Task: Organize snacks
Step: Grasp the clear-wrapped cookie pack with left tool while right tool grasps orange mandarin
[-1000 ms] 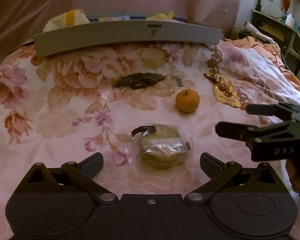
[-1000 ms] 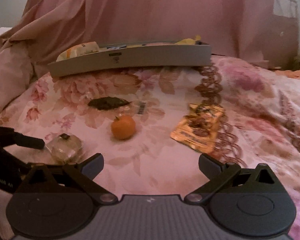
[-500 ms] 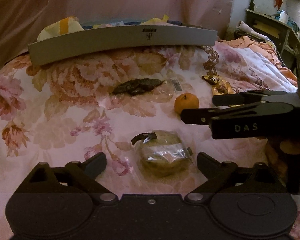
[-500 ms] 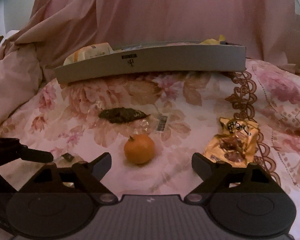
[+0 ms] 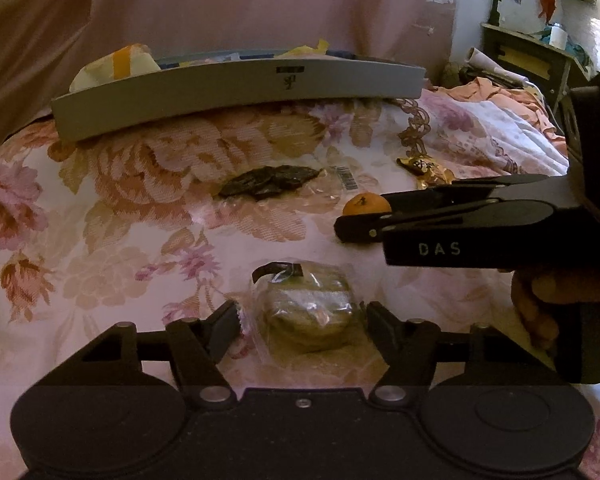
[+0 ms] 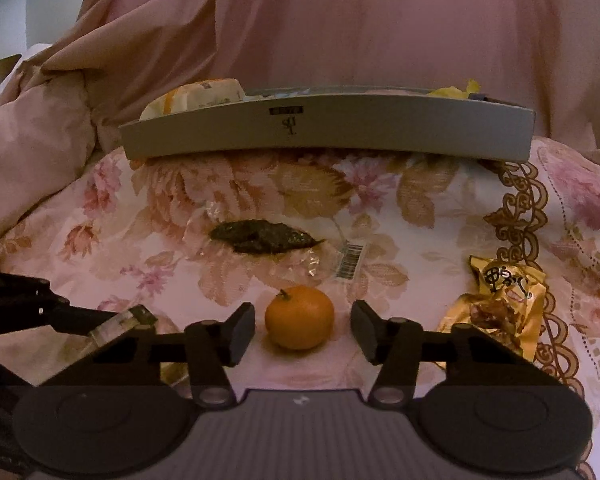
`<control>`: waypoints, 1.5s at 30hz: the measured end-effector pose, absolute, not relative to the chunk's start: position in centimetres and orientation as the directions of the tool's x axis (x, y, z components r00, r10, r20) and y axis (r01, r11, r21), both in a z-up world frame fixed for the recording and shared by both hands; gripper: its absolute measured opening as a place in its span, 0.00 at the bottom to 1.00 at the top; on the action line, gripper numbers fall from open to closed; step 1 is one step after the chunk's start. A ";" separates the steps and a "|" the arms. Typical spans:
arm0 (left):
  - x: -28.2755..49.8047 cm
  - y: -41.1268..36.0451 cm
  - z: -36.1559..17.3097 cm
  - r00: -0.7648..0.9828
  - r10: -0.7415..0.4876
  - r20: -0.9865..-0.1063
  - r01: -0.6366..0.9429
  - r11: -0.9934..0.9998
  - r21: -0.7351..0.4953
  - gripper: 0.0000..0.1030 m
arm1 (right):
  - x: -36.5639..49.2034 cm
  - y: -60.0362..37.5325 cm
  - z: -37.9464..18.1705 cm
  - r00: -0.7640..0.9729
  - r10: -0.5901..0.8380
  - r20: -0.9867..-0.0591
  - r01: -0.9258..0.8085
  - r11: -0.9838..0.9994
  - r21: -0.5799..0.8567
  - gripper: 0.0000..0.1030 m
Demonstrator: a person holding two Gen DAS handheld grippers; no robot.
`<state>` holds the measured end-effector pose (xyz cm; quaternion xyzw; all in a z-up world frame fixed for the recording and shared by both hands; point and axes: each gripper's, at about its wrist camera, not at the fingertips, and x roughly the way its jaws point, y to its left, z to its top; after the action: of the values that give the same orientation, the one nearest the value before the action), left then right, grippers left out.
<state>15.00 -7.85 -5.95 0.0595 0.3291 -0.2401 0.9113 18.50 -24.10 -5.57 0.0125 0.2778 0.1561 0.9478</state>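
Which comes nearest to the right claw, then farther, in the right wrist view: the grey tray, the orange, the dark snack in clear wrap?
1. Orange: between the right claw's fingers.
2. Dark snack in clear wrap: mid-bedspread, beyond it.
3. Grey tray: farthest, at the back.

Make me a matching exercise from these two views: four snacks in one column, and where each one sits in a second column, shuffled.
Column one:
1. small round orange mandarin
2. round brownish cake in clear plastic wrap
3. crinkled golden foil snack packet
4. dark flat dried snack in a clear bag

Column two:
A. nearest the long grey tray, mid-bedspread
B. between the right hand-held gripper's fingers
C. beside the brown lace trim
D. between the left hand-held gripper's fingers

Pairs: 1-B, 2-D, 3-C, 4-A
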 end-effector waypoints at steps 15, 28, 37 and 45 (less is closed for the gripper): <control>15.2 -7.4 -6.2 0.679 -0.408 -0.611 0.461 0.884 -0.077 0.60 | 17.7 -24.1 -5.9 0.808 0.294 -0.510 -0.281 0.954 0.105 0.38; 15.1 -6.8 -6.5 0.691 -0.430 -0.581 0.444 0.887 -0.128 0.58 | 16.6 -23.9 -5.7 0.801 0.304 -0.515 -0.277 0.952 0.131 0.39; 14.7 -6.7 -6.5 0.694 -0.439 -0.571 0.442 0.886 -0.144 0.56 | 15.9 -24.0 -5.5 0.798 0.303 -0.520 -0.268 0.953 0.142 0.39; 14.9 -6.2 -6.7 0.693 -0.454 -0.560 0.425 0.885 -0.192 0.50 | 15.8 -23.9 -5.8 0.798 0.306 -0.519 -0.272 0.952 0.144 0.39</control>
<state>14.95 -6.21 -6.67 -0.0238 0.3104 -0.2388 0.9198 15.83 -23.89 -5.78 0.0311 0.2791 0.1525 0.9476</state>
